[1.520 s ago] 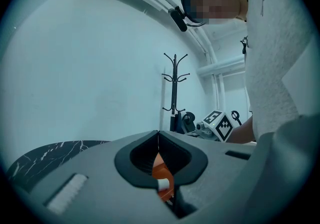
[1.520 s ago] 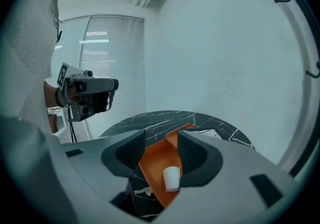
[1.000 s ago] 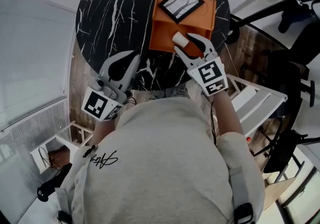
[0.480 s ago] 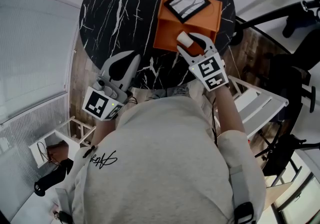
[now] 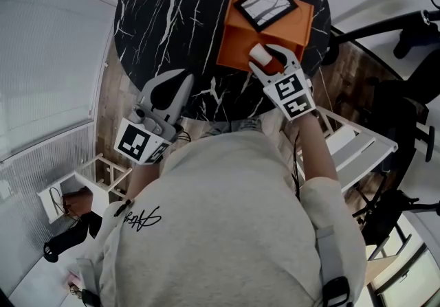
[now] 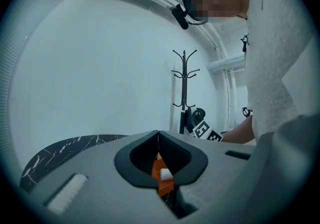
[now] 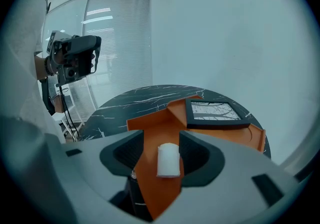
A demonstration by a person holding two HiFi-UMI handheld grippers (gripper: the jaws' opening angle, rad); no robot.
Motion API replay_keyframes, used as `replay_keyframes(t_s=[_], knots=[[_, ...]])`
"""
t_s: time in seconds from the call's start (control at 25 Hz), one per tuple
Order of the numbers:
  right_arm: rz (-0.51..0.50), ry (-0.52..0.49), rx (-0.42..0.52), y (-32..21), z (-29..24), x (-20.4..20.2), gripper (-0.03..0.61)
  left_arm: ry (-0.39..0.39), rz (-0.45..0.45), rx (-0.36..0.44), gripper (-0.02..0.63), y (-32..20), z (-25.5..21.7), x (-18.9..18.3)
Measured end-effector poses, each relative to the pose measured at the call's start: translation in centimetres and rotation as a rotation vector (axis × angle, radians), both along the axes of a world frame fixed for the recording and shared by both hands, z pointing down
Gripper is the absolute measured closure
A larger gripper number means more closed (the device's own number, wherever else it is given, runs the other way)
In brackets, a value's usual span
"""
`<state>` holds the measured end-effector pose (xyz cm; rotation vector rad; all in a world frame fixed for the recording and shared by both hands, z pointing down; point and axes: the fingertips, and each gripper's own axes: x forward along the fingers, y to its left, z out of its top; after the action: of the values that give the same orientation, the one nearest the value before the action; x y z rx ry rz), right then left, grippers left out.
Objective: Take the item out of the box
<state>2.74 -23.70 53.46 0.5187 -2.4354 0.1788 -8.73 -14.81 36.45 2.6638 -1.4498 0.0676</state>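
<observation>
An orange box (image 5: 237, 48) with its flaps spread lies on the round black marble table (image 5: 172, 17), a black-framed picture (image 5: 267, 5) resting on its far side. A small white roll (image 5: 260, 54) lies on the near orange flap (image 7: 160, 188). My right gripper (image 5: 269, 60) points down over that flap, its jaws either side of the white roll (image 7: 168, 160); they have just been opening, and a strip of orange shows between roll and left pad. My left gripper (image 5: 184, 82) hovers at the table's near edge, shut and empty.
A white slatted chair (image 5: 354, 141) stands right of the table and a white shelf unit (image 5: 75, 199) is at the lower left. A coat stand (image 6: 184, 87) is by the wall. A camera on a stand (image 7: 75, 57) is left of the table.
My right gripper has sunk toward the orange flap with the white roll between its jaws. The left gripper has kept its place.
</observation>
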Motion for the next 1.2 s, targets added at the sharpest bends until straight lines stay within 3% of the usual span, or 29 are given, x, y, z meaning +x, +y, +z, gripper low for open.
replay_keyframes(t_s=[1.2], knots=[[-0.042,0.176,-0.037,-0.8,4.7,0.1,0.382,-0.017,-0.059,-0.03,0.61,0.7,0.6,-1.7]])
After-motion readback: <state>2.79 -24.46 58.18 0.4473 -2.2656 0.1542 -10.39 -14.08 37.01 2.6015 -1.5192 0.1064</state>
